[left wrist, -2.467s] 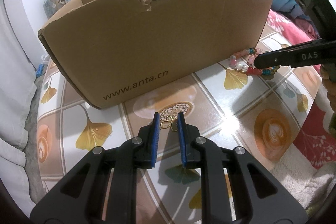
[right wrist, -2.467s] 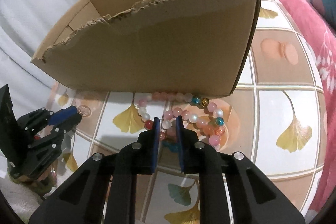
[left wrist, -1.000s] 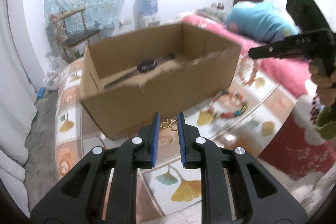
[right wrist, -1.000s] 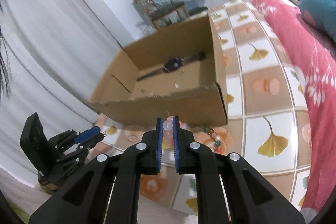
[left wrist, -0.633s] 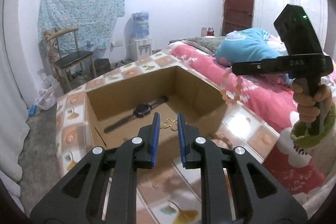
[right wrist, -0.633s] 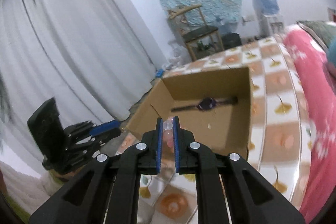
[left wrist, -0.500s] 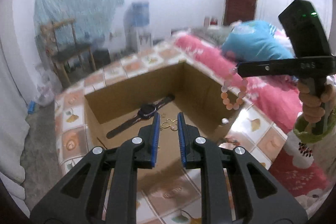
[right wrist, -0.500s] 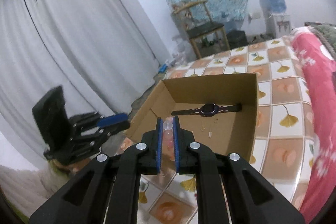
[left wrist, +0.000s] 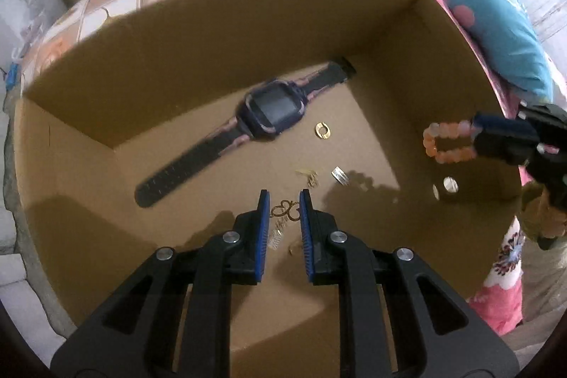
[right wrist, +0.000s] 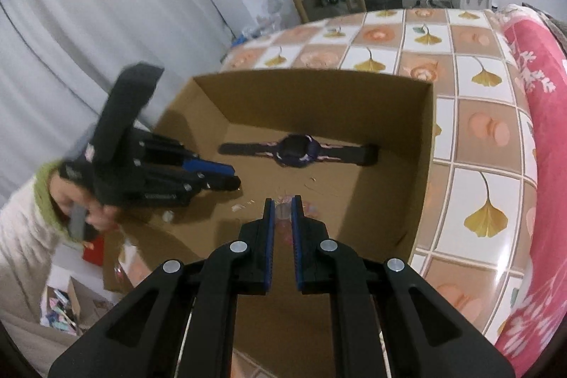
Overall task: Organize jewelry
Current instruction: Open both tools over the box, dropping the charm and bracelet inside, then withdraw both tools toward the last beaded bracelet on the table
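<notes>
On a table tiled with ginkgo leaves (right wrist: 485,144), both grippers hang over the open brown cardboard box (left wrist: 177,66), left gripper (left wrist: 282,201) clamping a small gold charm (left wrist: 283,209), right gripper (right wrist: 280,205) pinching a pink beaded bracelet (left wrist: 447,142), apparently poised for dropping beside the dark wristwatch (left wrist: 273,110) inside.

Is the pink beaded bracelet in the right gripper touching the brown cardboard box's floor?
Apart. In the left wrist view, the pink beaded bracelet hangs from the right gripper, with its shadow cast on the brown cardboard box floor below.
</notes>
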Available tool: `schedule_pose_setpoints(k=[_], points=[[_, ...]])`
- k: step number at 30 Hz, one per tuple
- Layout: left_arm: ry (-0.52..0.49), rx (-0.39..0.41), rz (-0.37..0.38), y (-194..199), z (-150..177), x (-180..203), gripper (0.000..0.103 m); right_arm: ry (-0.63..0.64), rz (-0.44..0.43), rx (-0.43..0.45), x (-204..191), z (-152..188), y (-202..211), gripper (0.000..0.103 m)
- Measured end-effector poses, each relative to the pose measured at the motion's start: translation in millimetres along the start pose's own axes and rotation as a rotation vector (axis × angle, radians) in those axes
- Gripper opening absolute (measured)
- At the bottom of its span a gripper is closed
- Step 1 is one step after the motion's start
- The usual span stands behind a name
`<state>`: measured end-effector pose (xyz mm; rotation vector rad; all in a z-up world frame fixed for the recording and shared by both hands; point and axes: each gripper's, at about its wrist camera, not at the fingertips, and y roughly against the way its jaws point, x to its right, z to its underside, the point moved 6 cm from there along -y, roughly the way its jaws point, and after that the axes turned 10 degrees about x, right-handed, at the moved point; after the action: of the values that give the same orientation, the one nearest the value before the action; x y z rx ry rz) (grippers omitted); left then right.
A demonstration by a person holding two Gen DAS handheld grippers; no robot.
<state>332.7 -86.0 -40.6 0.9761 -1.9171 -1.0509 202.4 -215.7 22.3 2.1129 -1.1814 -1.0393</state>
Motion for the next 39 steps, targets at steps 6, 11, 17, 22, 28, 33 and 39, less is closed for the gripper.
schedule_pose_setpoints(k=[6,11,17,22,28,33,39], points=[[0.031,-0.071,-0.037,-16,-1,-12,0.016,0.019,0.000,-0.020,1,-1,-7,0.009],[0.014,-0.057,-0.089,-16,-4,-13,0.016,0.024,-0.001,-0.035,0,0,-9,0.010],[-0.018,-0.031,-0.125,-11,-10,-16,0.027,0.030,0.001,-0.054,-2,1,-11,0.010],[-0.014,0.041,-0.145,4,-16,-20,0.028,0.057,0.022,-0.090,-5,4,-10,0.010],[0.040,0.276,-0.095,66,-16,-17,0.041,0.109,0.021,-0.173,-17,11,-9,0.010],[-0.003,0.436,-0.156,115,11,-13,0.051,0.168,0.058,-0.298,-22,20,-28,0.010],[-0.035,0.589,-0.348,162,61,-24,0.053,0.343,0.247,-0.366,-17,23,-48,0.010]])
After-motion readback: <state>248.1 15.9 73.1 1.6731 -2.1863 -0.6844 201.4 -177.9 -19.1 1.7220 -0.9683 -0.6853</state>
